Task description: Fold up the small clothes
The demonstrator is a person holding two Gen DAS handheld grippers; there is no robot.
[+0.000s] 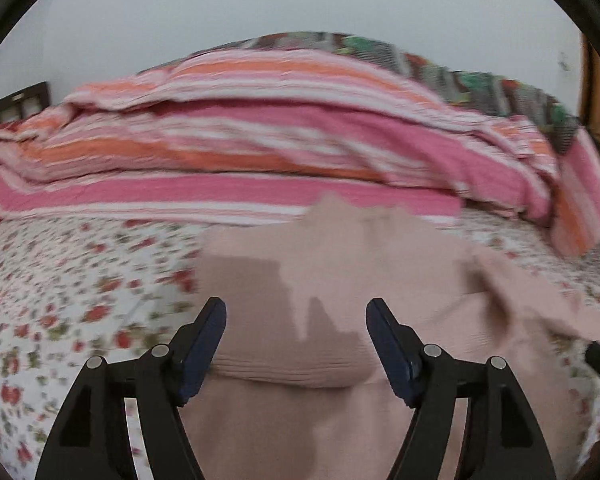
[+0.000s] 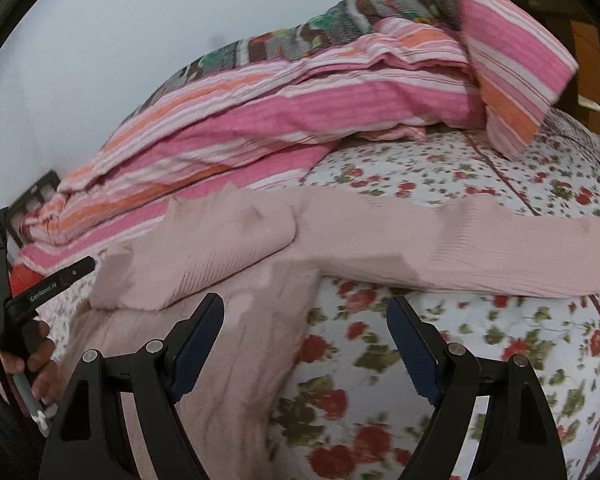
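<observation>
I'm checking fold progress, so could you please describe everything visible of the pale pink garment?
The pale pink garment is a ribbed knit top lying on the floral bedsheet. One sleeve is folded across its body; the other sleeve stretches out flat over the sheet. Its far edge lies against the striped blanket. Nothing grips it.

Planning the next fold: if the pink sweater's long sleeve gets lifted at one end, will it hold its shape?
Probably not. The sleeve lies limp across the floral bedsheet, so it should sag and trail. The sweater looks like thin ribbed knit, likely light and stretchy.
</observation>
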